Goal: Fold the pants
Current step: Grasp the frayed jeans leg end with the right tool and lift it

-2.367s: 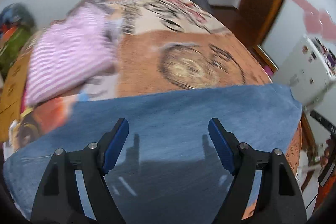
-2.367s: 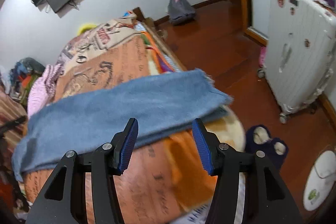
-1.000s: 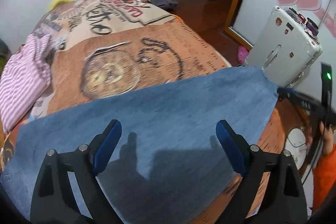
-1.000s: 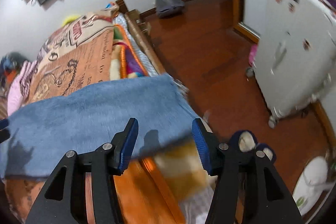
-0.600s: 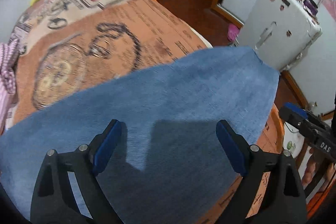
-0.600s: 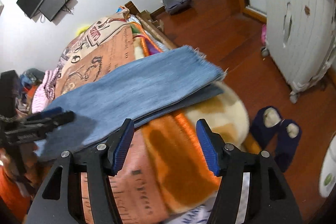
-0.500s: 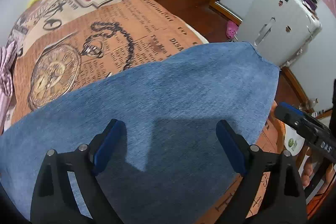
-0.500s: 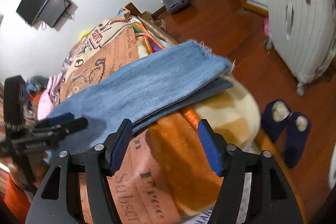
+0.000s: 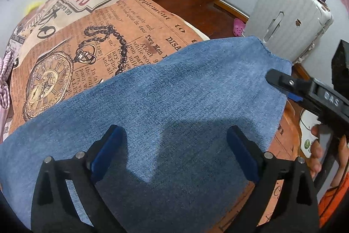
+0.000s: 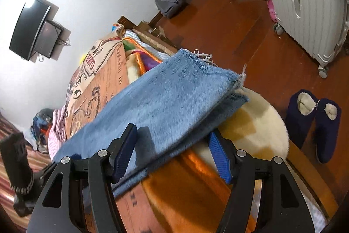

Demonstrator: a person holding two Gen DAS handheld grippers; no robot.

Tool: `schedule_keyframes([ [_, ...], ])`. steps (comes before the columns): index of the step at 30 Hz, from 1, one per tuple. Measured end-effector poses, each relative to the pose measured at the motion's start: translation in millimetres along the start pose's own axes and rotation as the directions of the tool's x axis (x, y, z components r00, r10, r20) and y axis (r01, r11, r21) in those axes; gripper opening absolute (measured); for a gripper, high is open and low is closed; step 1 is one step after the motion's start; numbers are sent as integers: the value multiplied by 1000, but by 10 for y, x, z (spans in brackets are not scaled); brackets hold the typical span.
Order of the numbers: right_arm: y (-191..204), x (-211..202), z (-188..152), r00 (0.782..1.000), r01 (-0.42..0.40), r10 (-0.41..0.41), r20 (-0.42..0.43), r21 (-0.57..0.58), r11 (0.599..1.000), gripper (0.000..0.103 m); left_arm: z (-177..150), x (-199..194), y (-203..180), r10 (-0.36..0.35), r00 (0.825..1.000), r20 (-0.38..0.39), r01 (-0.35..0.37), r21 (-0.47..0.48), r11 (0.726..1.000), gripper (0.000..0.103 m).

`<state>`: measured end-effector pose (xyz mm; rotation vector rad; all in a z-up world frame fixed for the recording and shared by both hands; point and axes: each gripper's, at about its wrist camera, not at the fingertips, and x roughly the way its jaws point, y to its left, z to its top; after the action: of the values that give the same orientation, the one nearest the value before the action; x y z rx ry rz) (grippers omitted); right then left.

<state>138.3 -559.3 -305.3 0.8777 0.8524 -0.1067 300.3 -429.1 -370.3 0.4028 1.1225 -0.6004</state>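
Two grippers work over blue pants (image 9: 174, 106) that lie flat across the near end of a bed (image 9: 91, 36), on a blanket printed with newspaper text and a pocket watch. At the far left of the left wrist view a pink striped garment (image 9: 4, 80) lies on the blanket, apart from the denim. The left gripper (image 9: 174, 154) hangs over the middle of the pants with its jaws wide, blue pads spread and nothing between them, its shadow falling on the cloth. Farther right in that view the frayed hem end of the pants reaches the bed's edge, and there the right gripper (image 9: 283, 84) comes in from the side, one black finger lying over the hem and a blue pad showing below the fabric edge; a hand (image 9: 320, 152) holds its grip. Beyond it a white suitcase (image 9: 290, 21) stands on the wooden floor. From the right wrist view, the right gripper (image 10: 174, 152) has its jaws open around the near edge of the doubled pants (image 10: 165, 102), one pad over the cloth and one under it, not yet pressed together. Right of the bed, dark slippers (image 10: 314, 121) sit on the floor.
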Motion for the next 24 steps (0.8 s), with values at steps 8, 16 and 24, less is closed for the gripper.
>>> schedule_keyframes([
  [8,2,7,117,997,12,-13,78,9,1000,24,-10,-3,-2,-5,1000,4,5,-5,1000,99],
  [16,237,-270,161,986,18,-3,168,-90,996,9,-23,-253,128,-43,999,26,44,-62,997,99],
  [24,809,-640,193,969,-1,59,241,-231,973,8,-161,-978,476,29,986,163,-16,-80,997,99],
])
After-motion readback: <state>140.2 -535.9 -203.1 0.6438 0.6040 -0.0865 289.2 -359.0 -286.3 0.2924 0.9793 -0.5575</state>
